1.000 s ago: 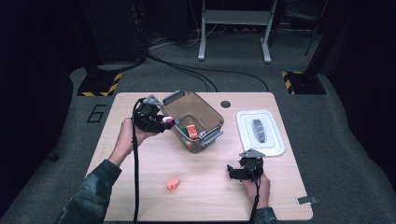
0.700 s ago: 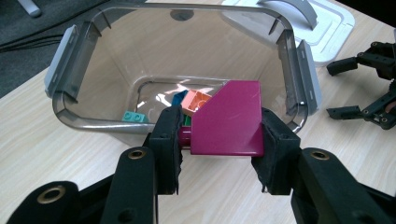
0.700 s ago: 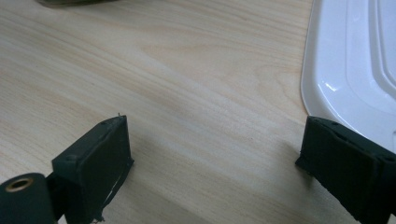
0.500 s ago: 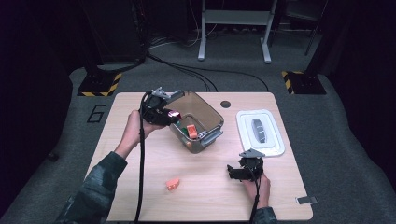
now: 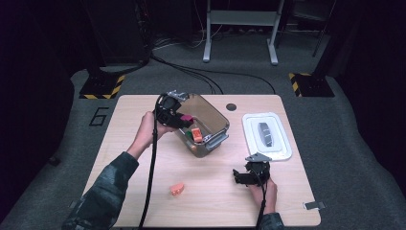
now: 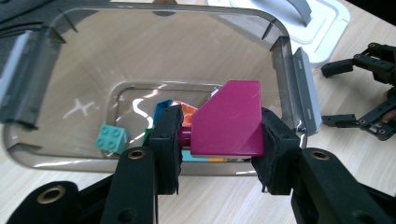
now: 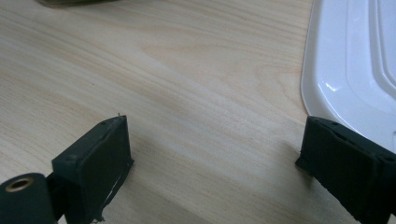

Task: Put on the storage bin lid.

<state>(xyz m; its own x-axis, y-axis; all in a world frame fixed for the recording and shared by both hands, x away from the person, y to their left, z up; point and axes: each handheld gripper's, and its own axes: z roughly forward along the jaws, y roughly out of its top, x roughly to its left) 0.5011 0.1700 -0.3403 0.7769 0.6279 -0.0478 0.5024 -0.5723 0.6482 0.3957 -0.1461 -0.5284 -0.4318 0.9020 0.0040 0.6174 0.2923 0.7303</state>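
A pale wooden table (image 5: 143, 143) stands on grey carpet (image 5: 349, 120) in a dark room. Left tongs (image 6: 219, 135) grip a magenta block (image 6: 229, 119) over the clear bin (image 6: 56, 70); right tongs (image 7: 210, 163) gape, empty.

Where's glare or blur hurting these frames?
Left gripper view: white glare streaks on the clear bin floor and walls; magenta block sharp. Right gripper view: near fingers soft, bright highlight on the white lid. High view: table evenly lit, surroundings nearly black, whole frame slightly soft.
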